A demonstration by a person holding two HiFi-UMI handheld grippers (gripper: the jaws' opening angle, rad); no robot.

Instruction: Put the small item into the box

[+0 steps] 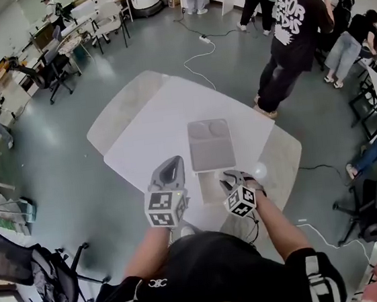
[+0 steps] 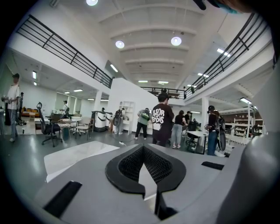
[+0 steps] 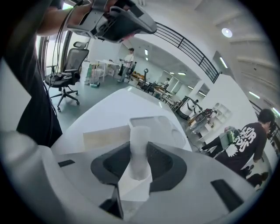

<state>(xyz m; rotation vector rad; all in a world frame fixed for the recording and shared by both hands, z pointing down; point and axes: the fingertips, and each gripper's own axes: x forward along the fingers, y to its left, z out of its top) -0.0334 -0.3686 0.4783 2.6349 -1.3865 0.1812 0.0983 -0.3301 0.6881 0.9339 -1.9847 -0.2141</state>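
Note:
The small item [image 3: 138,151] is a frosted white cylinder standing upright between the pads of my right gripper [image 3: 139,146], which is shut on it. In the head view that gripper [image 1: 231,177] hovers over the table's near edge, just short of the grey box [image 1: 210,144]. The box lies open, with moulded compartments, and shows straight ahead of the held item as box [image 3: 154,124]. My left gripper [image 1: 170,164] is raised to the left of the box; its fingertips [image 2: 143,148] meet with nothing between them. It also appears overhead as left gripper [image 3: 109,19].
A flat pale panel [image 1: 209,186] lies on the white table [image 1: 153,137] just in front of the box. A small white round thing [image 1: 259,171] sits beside my right gripper. People [image 1: 293,33] stand beyond the table's far right corner, and an office chair [image 1: 26,267] stands at my left.

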